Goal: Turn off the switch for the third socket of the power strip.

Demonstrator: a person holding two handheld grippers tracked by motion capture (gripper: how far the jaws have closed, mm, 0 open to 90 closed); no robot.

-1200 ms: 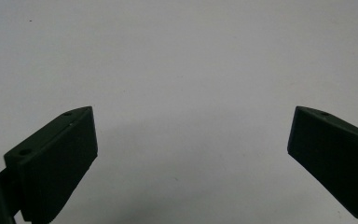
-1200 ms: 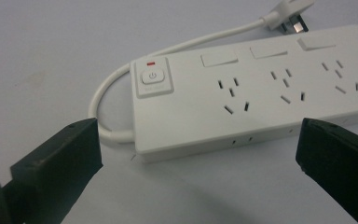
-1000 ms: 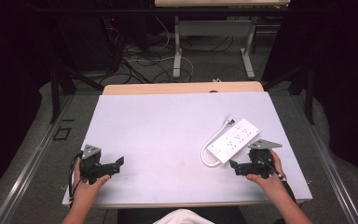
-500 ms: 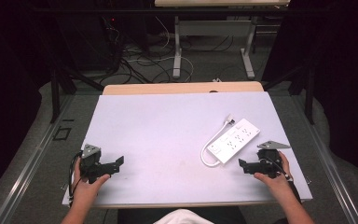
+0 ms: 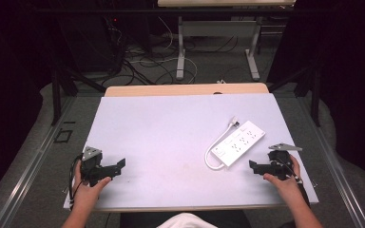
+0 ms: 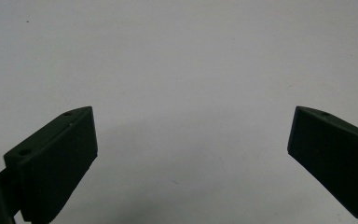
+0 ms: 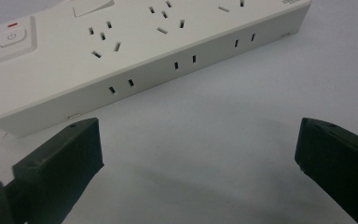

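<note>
Power strip (image 5: 236, 142), white, is lying flat near the right edge of the bench (image 5: 171, 123), turned at a slant with its switch end toward the front edge. Just beside it, toward the front right corner, the right tool (image 5: 257, 166) is sitting in the person's right hand (image 5: 285, 183), its jaws spread wide and gripping nothing; in the right gripper view (image 7: 198, 154) the strip's long side (image 7: 144, 51) is lying just ahead of the jaws, apart from them, with the button and a red mark at its left end. A white cable (image 5: 215, 151) is looping out from the strip's switch end. Near the front left corner, the left tool (image 5: 118, 166) is resting in the left hand (image 5: 86, 190), jaws likewise standing wide over bare bench surface (image 6: 182, 70).
</note>
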